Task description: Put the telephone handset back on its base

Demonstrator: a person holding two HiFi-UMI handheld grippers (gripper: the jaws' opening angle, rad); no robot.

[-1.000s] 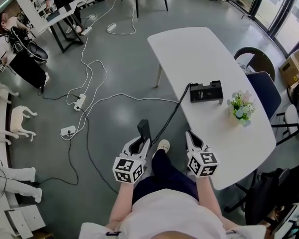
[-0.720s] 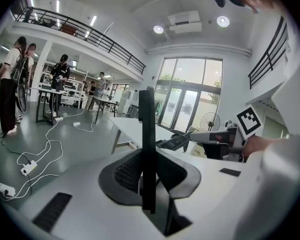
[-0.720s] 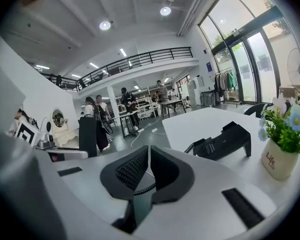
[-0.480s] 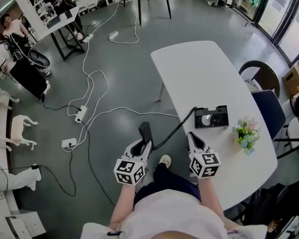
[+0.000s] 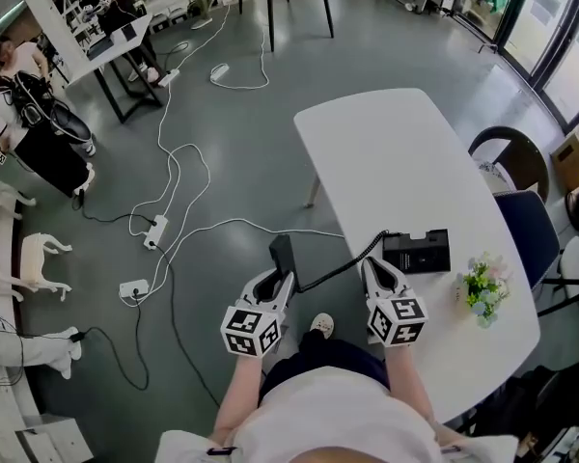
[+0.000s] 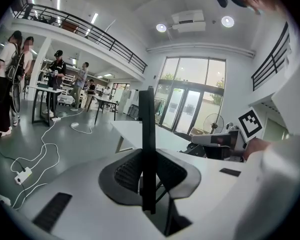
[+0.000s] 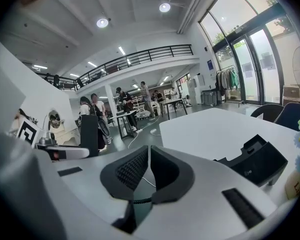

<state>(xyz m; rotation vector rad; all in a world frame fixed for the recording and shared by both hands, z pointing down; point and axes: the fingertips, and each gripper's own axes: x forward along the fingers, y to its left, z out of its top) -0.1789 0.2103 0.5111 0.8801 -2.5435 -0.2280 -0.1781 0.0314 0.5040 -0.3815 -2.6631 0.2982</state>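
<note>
My left gripper is shut on the black telephone handset, which stands upright out of its jaws beside the table's near-left edge. In the left gripper view the handset shows edge-on, clamped between the ribbed pads. A coiled cord runs from it to the black phone base on the white table. My right gripper hovers over the table edge just left of the base, jaws shut on nothing. In the right gripper view the base lies close at the right.
A small pot of flowers stands on the table right of the base. Blue chairs sit behind the table's right side. White cables and power strips trail over the grey floor at left. People stand by desks at the far upper left.
Both grippers have travelled together toward the table, handset still held. The phone base now lies much nearer the right gripper, and the flowers have slid lower right in view.
</note>
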